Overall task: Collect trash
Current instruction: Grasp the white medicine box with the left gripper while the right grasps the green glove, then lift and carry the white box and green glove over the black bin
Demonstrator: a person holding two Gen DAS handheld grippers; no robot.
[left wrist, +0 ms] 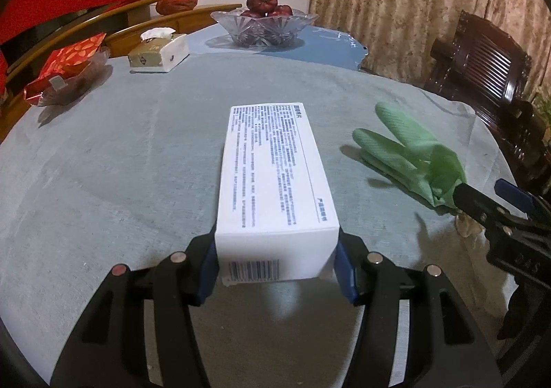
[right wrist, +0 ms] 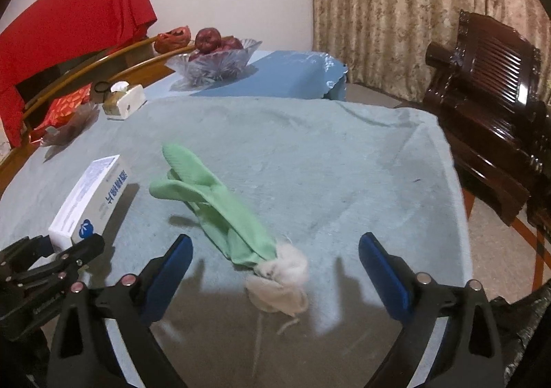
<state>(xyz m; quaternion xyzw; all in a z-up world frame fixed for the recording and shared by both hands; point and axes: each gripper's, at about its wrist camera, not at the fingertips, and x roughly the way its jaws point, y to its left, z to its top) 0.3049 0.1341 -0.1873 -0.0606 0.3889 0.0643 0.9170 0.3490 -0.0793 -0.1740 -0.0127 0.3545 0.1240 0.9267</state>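
While the left hand-held gripper [left wrist: 277,267] sits clamped on the near end of the white carton [left wrist: 272,181], its blue pads pressing both long sides, the right hand-held gripper [right wrist: 275,271] stands wide apart with nothing between its pads. The carton lies flat on the grey-green cloth of the table [left wrist: 120,164], left of the green rubber glove [right wrist: 213,202]. The glove's cuff points at the right hand-held gripper, with a whitish wad of tissue and thread [right wrist: 286,271] touching the cuff.

The step in hand looks like a grasp of the glove. It would go best if the right hand-held gripper came down over the bunched cuff, where the material is thickest, and straddled it squarely before closing. The pads should meet the glove just above the cloth, so the cloth is not pinched with it. The wad may need its own pick. The left grip is near the carton's end, so a level lift would keep the carton from swinging.
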